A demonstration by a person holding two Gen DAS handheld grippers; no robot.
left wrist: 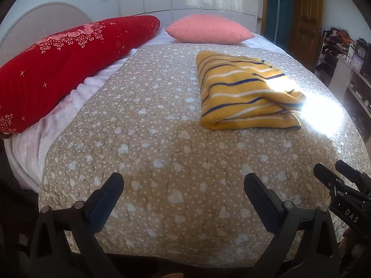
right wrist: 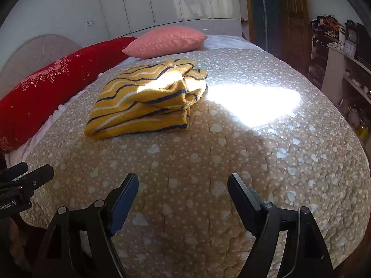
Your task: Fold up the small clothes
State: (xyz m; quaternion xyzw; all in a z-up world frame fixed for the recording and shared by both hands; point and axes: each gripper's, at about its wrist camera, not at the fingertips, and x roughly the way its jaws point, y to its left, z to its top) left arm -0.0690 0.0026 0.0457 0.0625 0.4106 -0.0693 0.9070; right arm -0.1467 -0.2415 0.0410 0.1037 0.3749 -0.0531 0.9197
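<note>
Both grippers, left [left wrist: 184, 185] and right [right wrist: 183, 185], hang empty with jaws apart over the bed's [left wrist: 162, 139] near edge. Farther up lies the striped top [left wrist: 243, 92], well apart, already folded into a compact stack; folding looks done.

"DAS" in white on right gripper [left wrist: 343, 210] body, "Robot.AI", start cut off, on left gripper [right wrist: 14, 205] body
</note>
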